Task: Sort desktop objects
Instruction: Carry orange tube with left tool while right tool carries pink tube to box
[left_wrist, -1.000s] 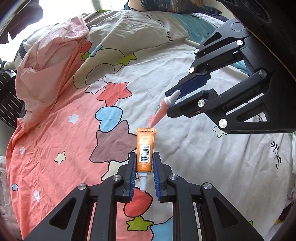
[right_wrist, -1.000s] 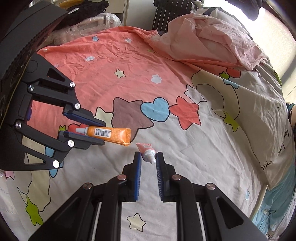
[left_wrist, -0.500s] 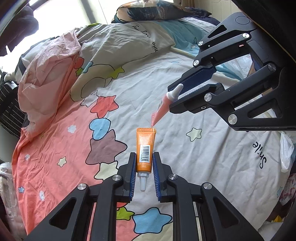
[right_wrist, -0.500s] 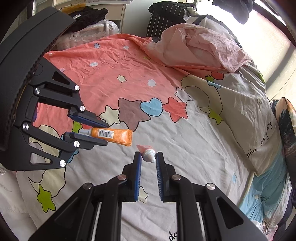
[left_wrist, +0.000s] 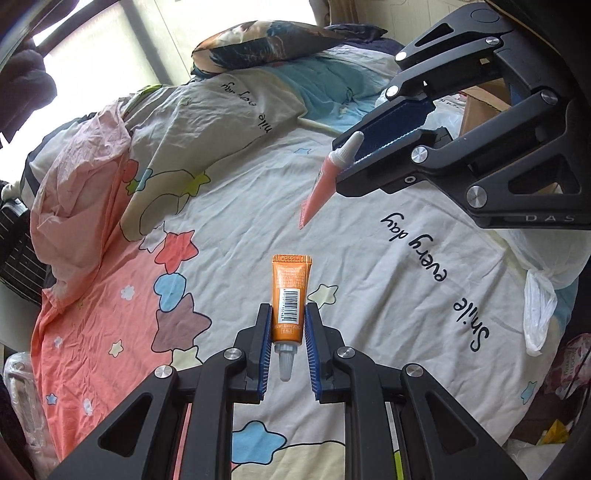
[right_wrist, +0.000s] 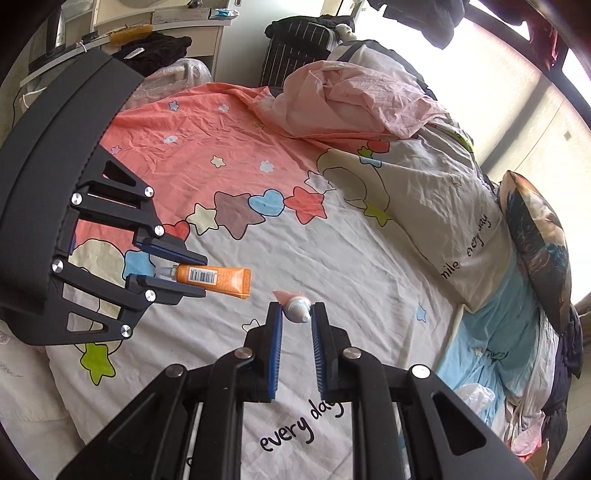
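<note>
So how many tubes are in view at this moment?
2. The orange tube is clamped in the left gripper; the pink tube is clamped in the right gripper. Both are above the bedsheet.

Glossy plastic orange tube (left_wrist: 290, 295); wrinkled cotton-like bedsheet (left_wrist: 369, 258); matt black hand-held gripper (left_wrist: 288, 325)

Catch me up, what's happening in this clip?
A person is working two handheld grippers above a bed with a cartoon-print sheet. The left gripper has its jaws shut on an orange tube, cap toward the camera. The right gripper is shut on a small pink tube. Both tubes are held in the air, clear of the sheet; no bin or sorting spot is visible.
</note>
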